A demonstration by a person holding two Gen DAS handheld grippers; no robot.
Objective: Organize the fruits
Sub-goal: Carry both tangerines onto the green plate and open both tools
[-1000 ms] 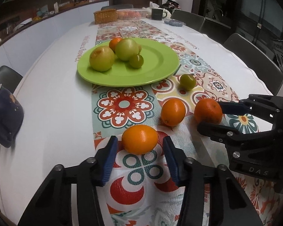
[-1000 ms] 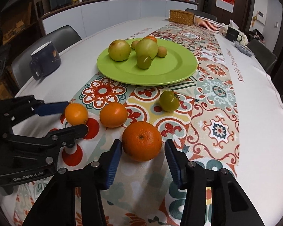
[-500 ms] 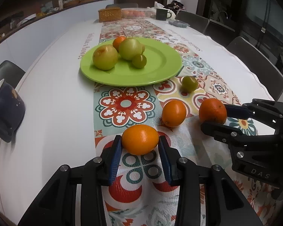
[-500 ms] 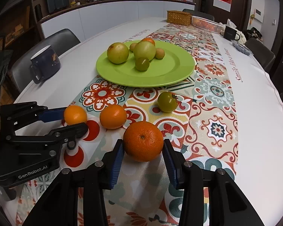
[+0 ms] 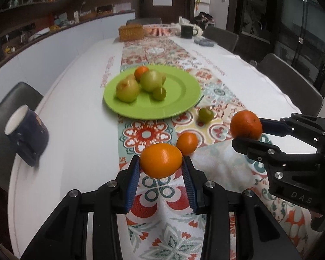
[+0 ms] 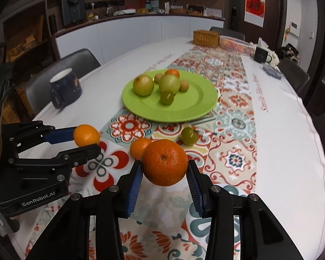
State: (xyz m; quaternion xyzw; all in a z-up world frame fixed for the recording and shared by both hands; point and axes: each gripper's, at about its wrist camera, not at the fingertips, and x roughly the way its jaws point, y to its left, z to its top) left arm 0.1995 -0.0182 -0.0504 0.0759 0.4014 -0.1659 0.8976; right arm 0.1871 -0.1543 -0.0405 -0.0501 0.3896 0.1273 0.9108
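Observation:
My left gripper [image 5: 161,169] is shut on a smooth orange [image 5: 161,160] and holds it above the patterned runner; this orange also shows in the right wrist view [image 6: 86,135]. My right gripper [image 6: 165,173] is shut on a larger, darker orange [image 6: 164,162], also lifted, which shows in the left wrist view [image 5: 246,124]. A third small orange [image 5: 187,143] and a small green fruit [image 5: 205,115] lie on the runner between the grippers and the green plate [image 5: 179,99]. The plate holds several green fruits and one orange.
A dark blue mug [image 5: 27,135] stands at the table's left edge, also in the right wrist view [image 6: 65,87]. A wicker box [image 6: 206,38], a pink basket [image 6: 236,43] and a dark mug [image 6: 261,54] stand at the far end. Grey chairs surround the table.
Both grippers closed on their oranges and lifted them off the runner. The views rose and tilted up, showing more of the room.

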